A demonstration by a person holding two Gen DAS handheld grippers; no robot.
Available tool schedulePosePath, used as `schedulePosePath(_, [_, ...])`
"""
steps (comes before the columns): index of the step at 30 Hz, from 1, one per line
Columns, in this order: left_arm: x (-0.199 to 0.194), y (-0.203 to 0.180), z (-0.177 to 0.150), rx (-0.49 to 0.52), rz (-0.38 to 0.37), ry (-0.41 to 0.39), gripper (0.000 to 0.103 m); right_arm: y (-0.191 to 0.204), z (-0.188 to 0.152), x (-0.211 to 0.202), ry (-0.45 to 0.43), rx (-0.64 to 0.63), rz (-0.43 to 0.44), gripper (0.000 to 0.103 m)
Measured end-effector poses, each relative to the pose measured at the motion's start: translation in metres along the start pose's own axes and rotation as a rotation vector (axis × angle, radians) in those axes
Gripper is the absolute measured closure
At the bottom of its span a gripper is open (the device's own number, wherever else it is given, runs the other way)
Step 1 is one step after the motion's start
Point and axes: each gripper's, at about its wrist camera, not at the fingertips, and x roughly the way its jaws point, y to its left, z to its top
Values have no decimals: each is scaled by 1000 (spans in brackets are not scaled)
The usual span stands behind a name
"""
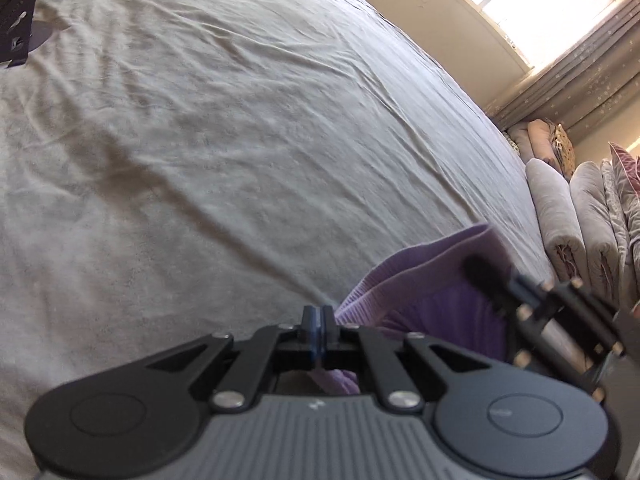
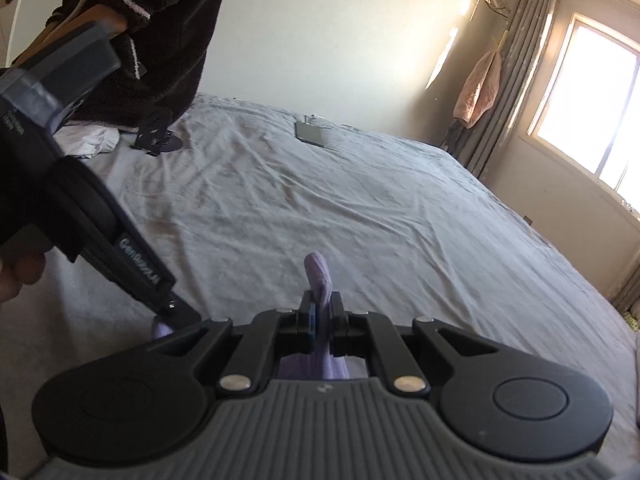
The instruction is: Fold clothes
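Note:
A purple knit garment [image 1: 432, 292] hangs between my two grippers above the grey bed sheet [image 1: 240, 140]. My left gripper [image 1: 318, 320] is shut on one edge of it; purple cloth shows beneath the jaws. My right gripper [image 2: 322, 312] is shut on another edge, and a purple fold [image 2: 319, 276] sticks up between its fingers. In the left wrist view the right gripper [image 1: 492, 280] enters at the lower right, pinching the cloth. In the right wrist view the left gripper [image 2: 172, 312] reaches in from the left, held by a hand.
A dark flat device [image 2: 310, 132] and a black stand [image 2: 154, 132] lie far up the bed, near white cloth [image 2: 86, 140]. Folded quilts and pillows [image 1: 580, 220] are stacked off the bed's right edge. A window [image 2: 588, 100] with curtains is on the right.

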Motion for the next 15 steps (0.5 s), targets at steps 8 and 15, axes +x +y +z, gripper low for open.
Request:
schedulePosePath(8, [1, 6, 1, -35, -14, 33, 101, 58, -17, 8, 50, -54, 91, 97])
schedulePosePath(15, [-13, 21, 9, -83, 6, -14, 101, 66, -18, 8, 46, -22, 103, 97])
